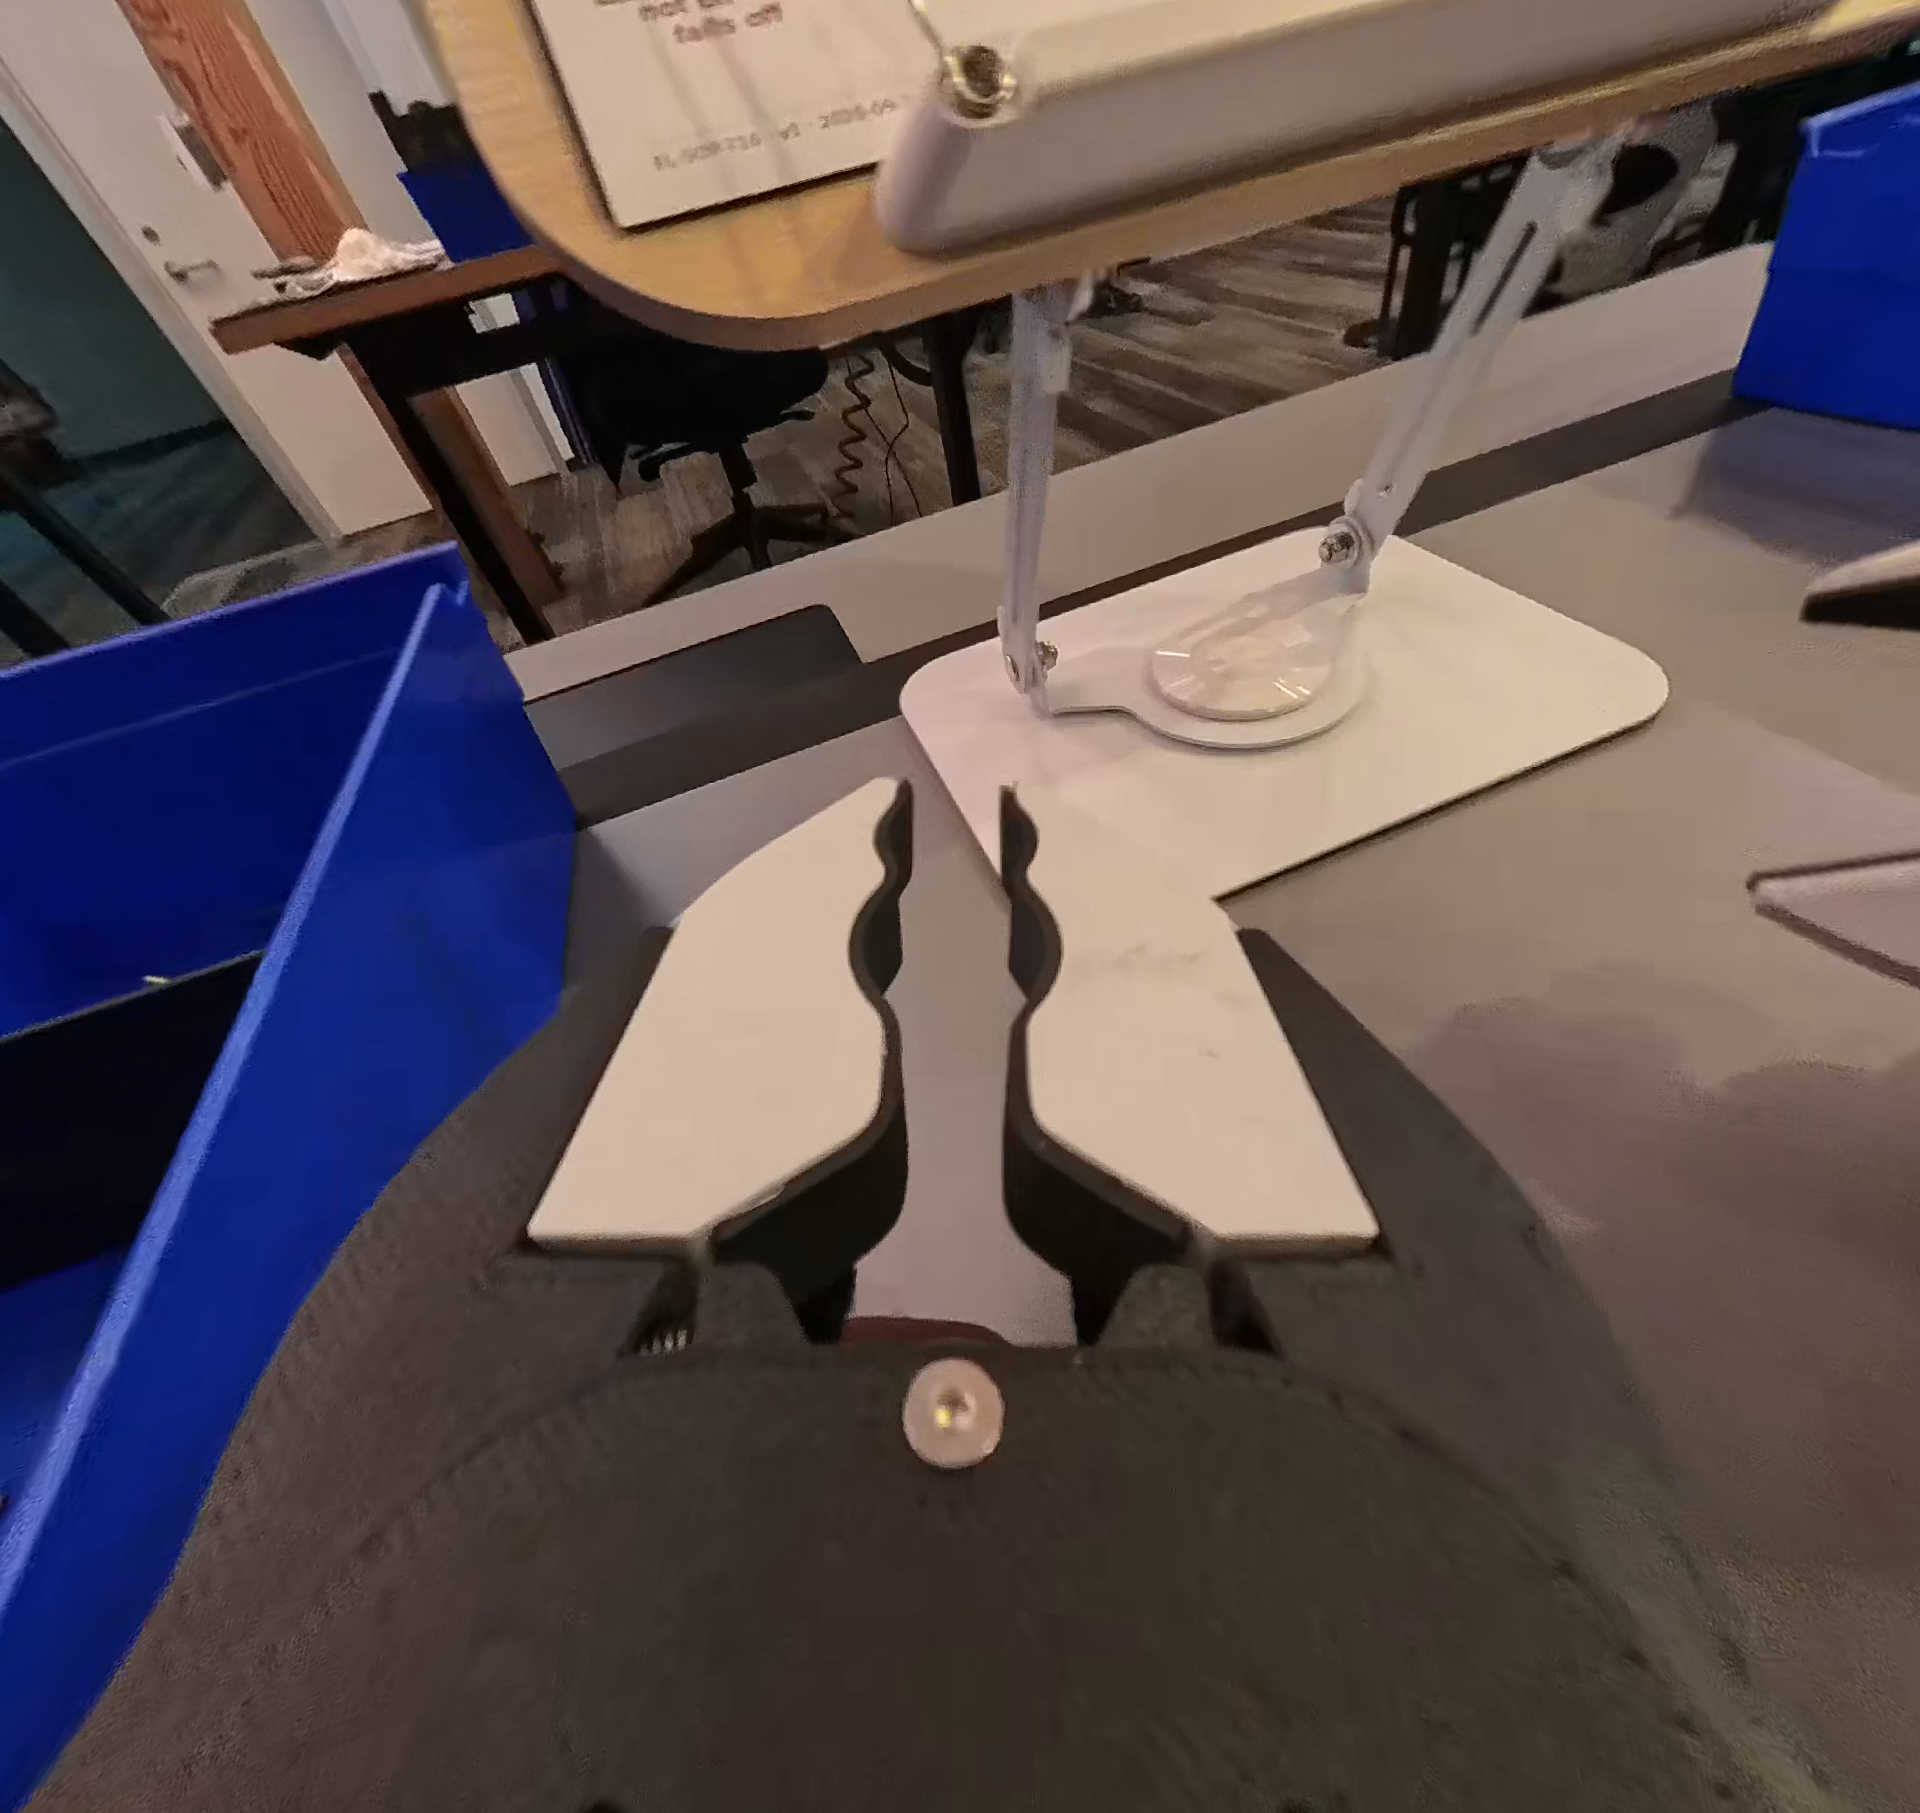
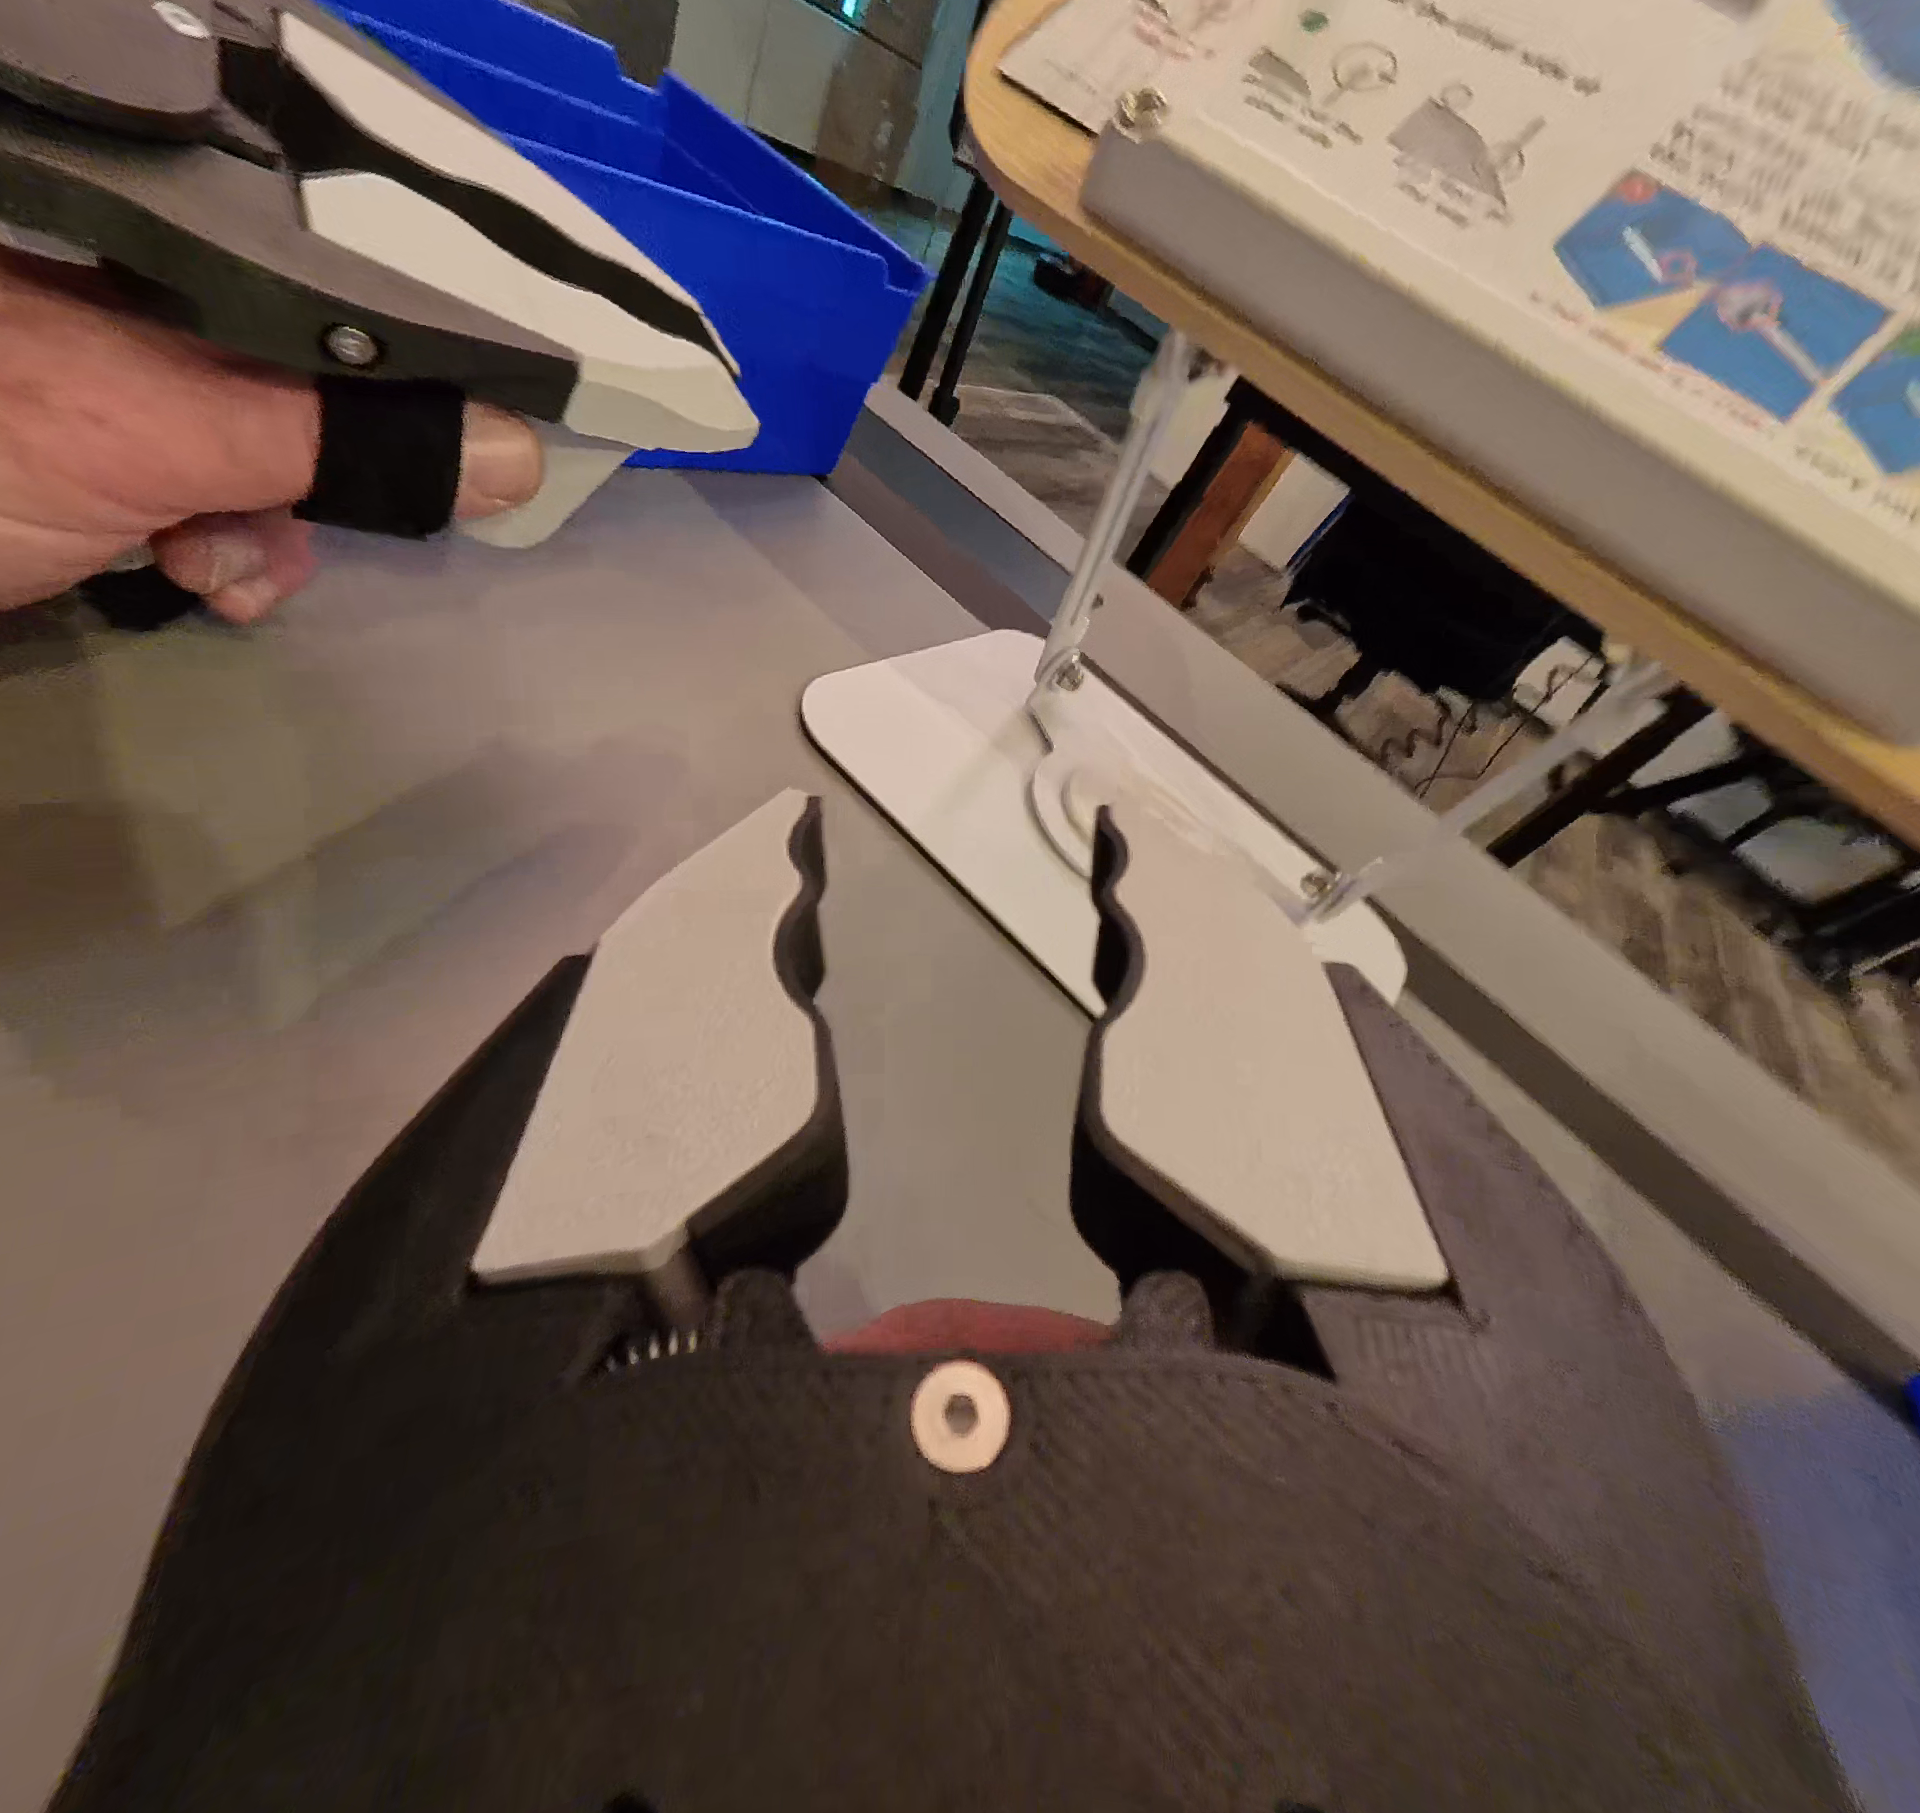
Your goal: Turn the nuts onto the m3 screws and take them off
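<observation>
Both tools are empty, and no nut or m3 screw can be made out in either view; they probably lie in the blue bin point(image 1: 239, 828) left of the left gripper point(image 1: 954, 797), whose fingers stand slightly parted. The right gripper point(image 2: 956, 818) is spread wider, its tips over the white stand base point(image 2: 914, 724). The step in hand looks like the reach for parts: keep the fingers parted and steer clear of the tilted instruction board point(image 2: 1455, 153) above them.
</observation>
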Demonstrator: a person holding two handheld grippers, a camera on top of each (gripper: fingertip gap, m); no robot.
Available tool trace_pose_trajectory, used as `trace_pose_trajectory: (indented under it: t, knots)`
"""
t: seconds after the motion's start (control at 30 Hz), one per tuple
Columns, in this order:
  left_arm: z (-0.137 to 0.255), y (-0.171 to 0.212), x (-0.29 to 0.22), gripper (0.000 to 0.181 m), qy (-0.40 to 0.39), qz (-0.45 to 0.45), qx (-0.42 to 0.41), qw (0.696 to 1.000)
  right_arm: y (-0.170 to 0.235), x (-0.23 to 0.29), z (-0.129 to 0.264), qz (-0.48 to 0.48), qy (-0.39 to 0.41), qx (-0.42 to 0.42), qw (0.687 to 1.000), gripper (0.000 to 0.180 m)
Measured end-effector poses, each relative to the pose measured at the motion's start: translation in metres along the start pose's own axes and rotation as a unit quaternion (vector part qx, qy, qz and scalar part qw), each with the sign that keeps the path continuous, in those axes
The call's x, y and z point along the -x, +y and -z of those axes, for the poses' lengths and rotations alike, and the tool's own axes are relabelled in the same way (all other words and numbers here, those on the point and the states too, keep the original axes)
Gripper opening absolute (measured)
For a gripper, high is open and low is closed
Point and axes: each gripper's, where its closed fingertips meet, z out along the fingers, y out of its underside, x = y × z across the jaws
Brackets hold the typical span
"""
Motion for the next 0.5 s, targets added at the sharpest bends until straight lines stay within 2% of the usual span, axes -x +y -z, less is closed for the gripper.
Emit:
trace_pose_trajectory:
  t: [0.1, 0.23, 0.33, 0.4, 0.5]
  knots:
    - [-0.003, 0.002, 0.008, 0.029, -0.005, 0.029, 0.009, 1.000, 0.004, -0.006, -0.002, -0.019, 0.001, 0.011, 1.000, 0.065]
    - [-0.006, 0.005, 0.006, 0.046, -0.015, 0.020, 0.024, 0.999, 0.009, -0.007, -0.003, -0.013, 0.008, 0.027, 1.000, 0.076]
    - [-0.006, 0.006, 0.004, 0.058, -0.009, 0.051, 0.030, 0.998, 0.008, -0.017, -0.001, -0.045, 0.016, 0.022, 0.999, 0.082]
    - [-0.006, 0.008, 0.005, 0.076, -0.013, 0.061, 0.036, 0.997, 0.008, -0.026, 0.002, -0.061, 0.024, 0.019, 0.998, 0.086]
    - [-0.004, 0.007, 0.006, 0.081, -0.019, 0.078, 0.031, 0.996, 0.007, -0.036, 0.006, -0.083, 0.038, 0.011, 0.996, 0.092]
